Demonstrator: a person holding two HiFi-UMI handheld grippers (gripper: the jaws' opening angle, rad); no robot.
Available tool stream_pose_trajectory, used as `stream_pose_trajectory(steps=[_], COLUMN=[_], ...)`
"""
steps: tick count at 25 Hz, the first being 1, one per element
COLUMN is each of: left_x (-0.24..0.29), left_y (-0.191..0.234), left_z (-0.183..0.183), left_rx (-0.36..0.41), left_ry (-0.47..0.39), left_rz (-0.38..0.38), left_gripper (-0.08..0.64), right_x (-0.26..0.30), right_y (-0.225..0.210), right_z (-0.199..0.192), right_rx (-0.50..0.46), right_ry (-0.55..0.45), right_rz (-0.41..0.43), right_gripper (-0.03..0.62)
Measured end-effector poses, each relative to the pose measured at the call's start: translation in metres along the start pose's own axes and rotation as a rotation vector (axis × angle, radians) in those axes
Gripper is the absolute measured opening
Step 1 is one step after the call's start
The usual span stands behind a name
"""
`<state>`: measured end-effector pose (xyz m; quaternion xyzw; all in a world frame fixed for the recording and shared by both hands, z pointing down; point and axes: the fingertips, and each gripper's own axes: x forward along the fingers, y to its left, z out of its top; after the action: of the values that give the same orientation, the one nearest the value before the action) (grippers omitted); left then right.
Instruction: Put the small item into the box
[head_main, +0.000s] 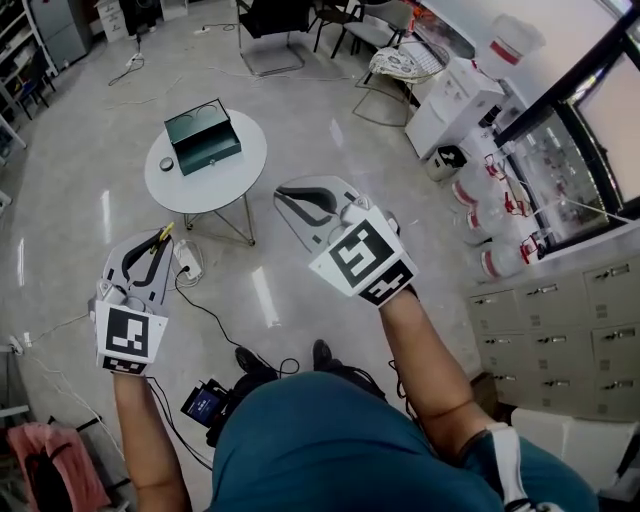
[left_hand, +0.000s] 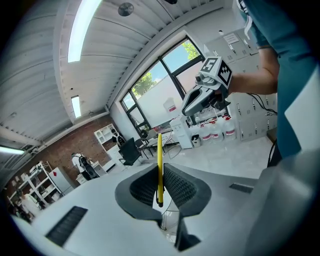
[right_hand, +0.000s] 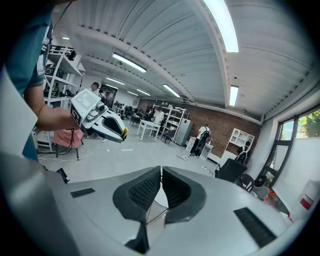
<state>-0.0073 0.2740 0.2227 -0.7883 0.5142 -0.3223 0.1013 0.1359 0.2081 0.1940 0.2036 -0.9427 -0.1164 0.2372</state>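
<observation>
Left gripper: nearest me, low on my left. My fingers are clenched on the yellow stick. It stands upright between the pads, and most of its length pokes out past the tips.
Right gripper: beside the left and held higher. Its fingers are pressed together with nothing between them.
Floor: glossy, with cables trailing under my left side. It lies between me and the desk.
Desk: round, white, well ahead of both grippers.
Box: dark green, open at the top, on the desk. A small ring lies just beside it.
Step in hand, as I judge it: carrying the stick over to the box, with the drop not yet begun.
Doing it well: a firm clench, since so thin a stick may pivot. I should arrive above the opening, lower the stick's end inside the walls, and only then release. The right gripper could steady the box, clear of the ring.
</observation>
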Motion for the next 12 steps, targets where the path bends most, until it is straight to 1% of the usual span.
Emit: stream_pose_trajectory(steps=[8, 12], left_x=[-0.006, -0.012], left_y=[0.039, 0.053], left_z=[-0.031, -0.040], left_rx=[0.020, 0.027], left_ry=[-0.037, -0.060], left_rz=[-0.054, -0.073], left_gripper=[0.049, 0.049], right_x=[0.037, 0.046], right_y=[0.018, 0.028], right_z=[0.021, 0.034], right_rx=[0.023, 0.024], right_ry=[0.029, 0.040], right_rz=[-0.055, -0.081], right_gripper=[0.040, 0.040])
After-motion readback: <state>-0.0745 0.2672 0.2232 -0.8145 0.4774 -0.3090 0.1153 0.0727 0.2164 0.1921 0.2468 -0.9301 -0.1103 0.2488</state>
